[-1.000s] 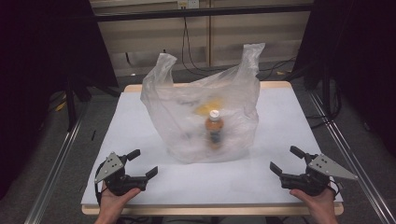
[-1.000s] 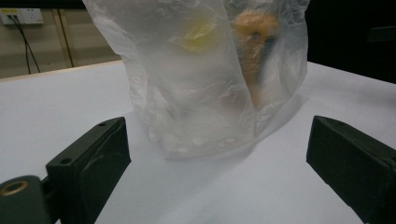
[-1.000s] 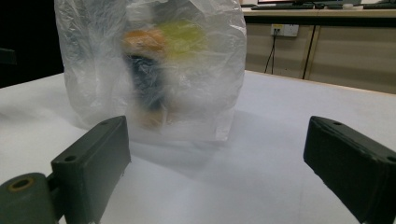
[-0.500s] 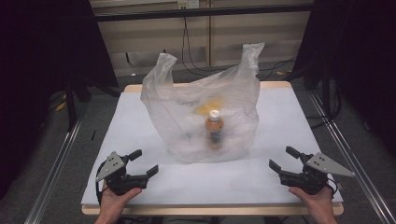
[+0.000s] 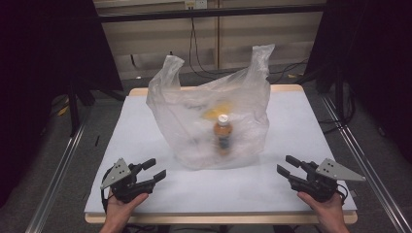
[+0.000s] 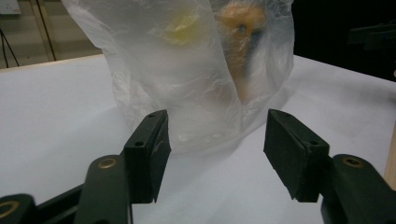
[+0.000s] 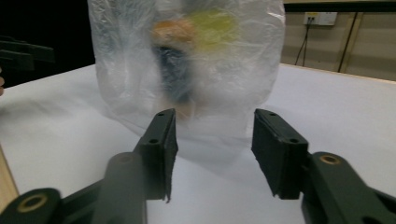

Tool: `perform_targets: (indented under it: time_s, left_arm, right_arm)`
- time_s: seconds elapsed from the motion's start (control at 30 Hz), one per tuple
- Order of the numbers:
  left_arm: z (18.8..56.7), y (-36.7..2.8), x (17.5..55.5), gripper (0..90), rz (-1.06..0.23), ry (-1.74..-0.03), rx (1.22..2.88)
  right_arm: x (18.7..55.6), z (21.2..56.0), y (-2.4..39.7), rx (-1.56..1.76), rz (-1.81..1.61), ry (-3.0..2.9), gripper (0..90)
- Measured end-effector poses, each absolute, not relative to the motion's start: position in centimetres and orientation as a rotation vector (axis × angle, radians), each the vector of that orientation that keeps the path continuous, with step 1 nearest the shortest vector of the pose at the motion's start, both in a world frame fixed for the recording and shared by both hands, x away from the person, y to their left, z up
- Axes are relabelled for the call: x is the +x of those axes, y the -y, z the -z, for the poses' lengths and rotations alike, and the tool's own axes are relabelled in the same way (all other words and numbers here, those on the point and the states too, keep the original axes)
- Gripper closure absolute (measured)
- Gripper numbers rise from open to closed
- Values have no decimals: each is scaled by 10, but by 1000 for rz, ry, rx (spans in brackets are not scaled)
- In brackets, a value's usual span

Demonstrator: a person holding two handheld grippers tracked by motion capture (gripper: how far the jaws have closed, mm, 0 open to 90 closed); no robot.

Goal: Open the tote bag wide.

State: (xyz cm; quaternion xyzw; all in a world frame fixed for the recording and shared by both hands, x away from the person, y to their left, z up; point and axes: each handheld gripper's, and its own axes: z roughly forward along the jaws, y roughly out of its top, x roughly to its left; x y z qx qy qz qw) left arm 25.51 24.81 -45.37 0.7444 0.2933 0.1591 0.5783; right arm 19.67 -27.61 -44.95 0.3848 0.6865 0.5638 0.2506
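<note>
A translucent white plastic bag (image 5: pixel 214 114) stands upright in the middle of the white table (image 5: pixel 291 126), its two handles sticking up. Inside it a bottle (image 5: pixel 223 133) with a white cap and orange contents stands upright, with something yellow behind it. My left gripper (image 5: pixel 154 168) rests near the front left edge, short of the bag. My right gripper (image 5: pixel 287 164) rests near the front right edge. Both have just been closing their jaws, with nothing between them. In the left gripper view the bag (image 6: pixel 187 70) lies beyond the parted jaws, and likewise the bag (image 7: pixel 187 60) in the right gripper view.
The table's wooden rim (image 5: pixel 218 218) runs along the front by the person's hands. Metal rails (image 5: pixel 58 170) flank the table on the floor at both sides. Cables (image 5: pixel 194 48) hang down the back wall. Bare white surface surrounds the bag.
Both grippers' jaws have narrowed compared with a second ago. The hands stay where they were, and the bag and bottle have not moved.
</note>
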Motion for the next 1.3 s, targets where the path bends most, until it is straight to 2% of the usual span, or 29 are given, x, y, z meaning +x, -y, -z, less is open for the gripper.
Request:
perform_targets:
  time_s: [0.03,0.13,0.2,0.37,0.4,0.47,0.6,1.3]
  left_arm:
    - [453,-248,255,479,-378,-685,1748]
    - [451,-248,256,567,-367,-667,1771]
    - [450,-247,256,580,-344,-662,1782]
    - [445,-245,255,739,-294,-605,1812]
    - [444,-244,254,761,-315,-613,1831]
    - [443,-242,256,810,-259,-605,1820]
    - [440,-239,258,888,-242,-593,1822]
    - [418,-215,276,900,-148,-586,1834]
  right_arm:
    - [197,449,274,1025,-1546,-1891,603]
    - [198,447,272,997,-1557,-1912,651]
    - [198,446,271,971,-1574,-1927,719]
    - [202,441,262,923,-1588,-1984,853]
    - [204,440,261,916,-1596,-1987,869]
    - [206,439,258,914,-1598,-2007,900]
    - [210,439,253,914,-1598,-2035,900]
    - [245,408,223,878,-1694,-2092,900]
